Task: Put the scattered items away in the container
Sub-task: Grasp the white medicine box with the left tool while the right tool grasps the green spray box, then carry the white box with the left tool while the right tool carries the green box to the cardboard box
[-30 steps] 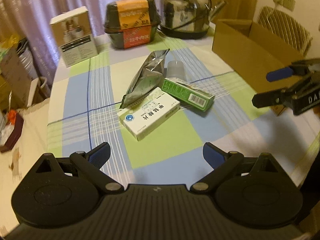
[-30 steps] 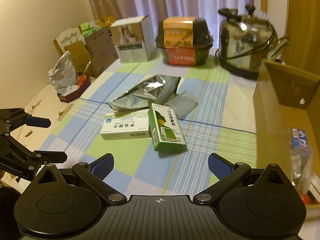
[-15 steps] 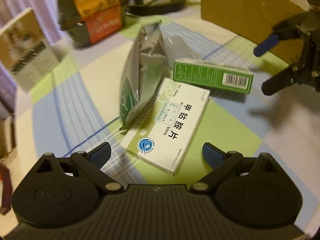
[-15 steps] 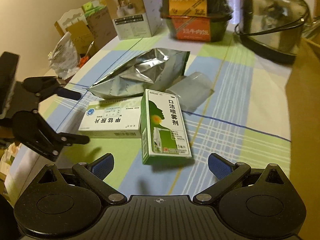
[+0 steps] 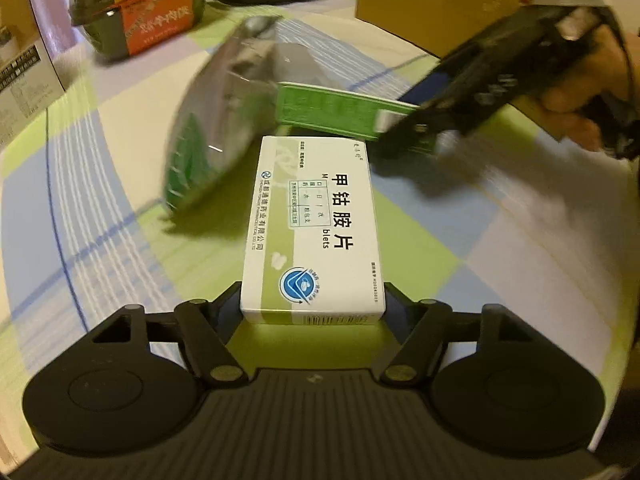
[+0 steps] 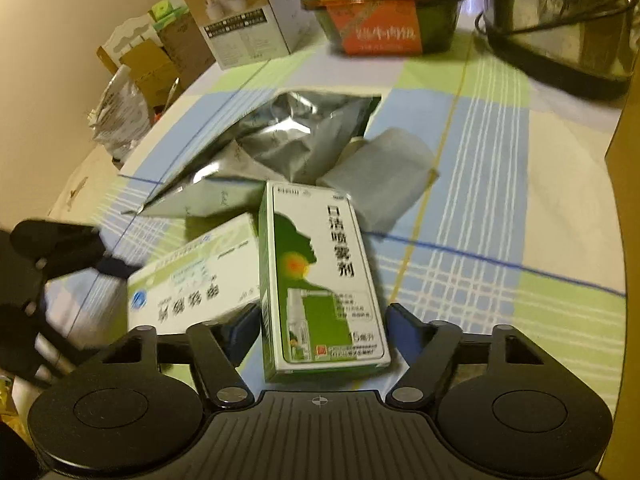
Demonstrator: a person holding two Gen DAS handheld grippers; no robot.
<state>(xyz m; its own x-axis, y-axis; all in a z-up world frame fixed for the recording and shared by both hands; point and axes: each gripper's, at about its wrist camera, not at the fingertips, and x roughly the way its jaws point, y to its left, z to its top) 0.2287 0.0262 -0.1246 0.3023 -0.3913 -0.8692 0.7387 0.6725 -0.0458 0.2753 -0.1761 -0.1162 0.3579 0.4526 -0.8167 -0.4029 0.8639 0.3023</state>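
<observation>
On the table, the tablet box lies lengthwise with its near end between the fingers of the left gripper. Just beyond its far end the spray box lies crosswise, its right end inside the right gripper, which a hand holds at the right. In the right wrist view the spray box sits between that gripper's fingers, the tablet box touching its left side. Behind both lie the foil pouch and, to its right, a small packet. At the table's far edge stand a carton, a food tub and a kettle. The cardboard box stands at the right.
</observation>
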